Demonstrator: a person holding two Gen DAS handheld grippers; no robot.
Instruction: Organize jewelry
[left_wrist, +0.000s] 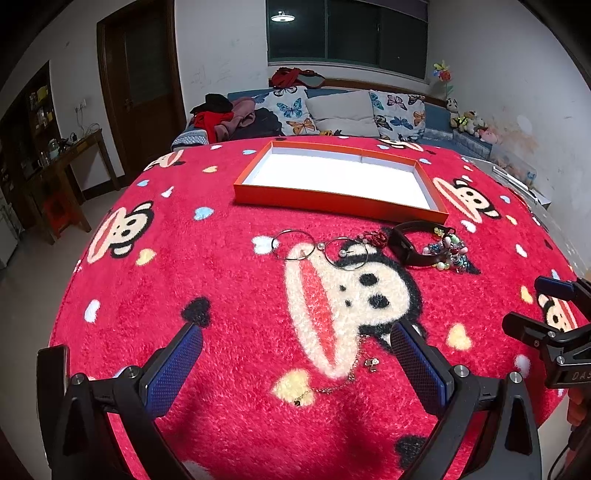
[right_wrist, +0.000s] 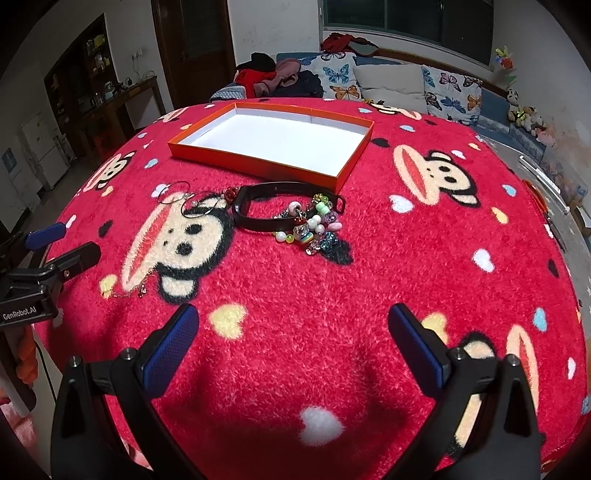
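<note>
An orange tray with a white inside (left_wrist: 243, 184) (right_wrist: 351, 166) lies empty at the far side of a red cartoon-monkey blanket. In front of it lie two thin hoop earrings with pearls (left_wrist: 319, 249) (right_wrist: 184, 201), a black wristband (left_wrist: 408, 243) (right_wrist: 258, 214) and a multicoloured bead bracelet (left_wrist: 448, 253) (right_wrist: 314, 229). A thin gold chain with charms (left_wrist: 343, 376) (right_wrist: 129, 291) lies between my left gripper's fingers. My left gripper (left_wrist: 295, 347) is open and empty just above the blanket. My right gripper (right_wrist: 293, 332) is open and empty, well short of the beads.
The blanket (left_wrist: 240, 295) covers a rounded table that drops off at the near and side edges. A sofa with butterfly cushions (left_wrist: 347, 110) stands behind it. A wooden side table (left_wrist: 70, 155) and a dark door are at the left.
</note>
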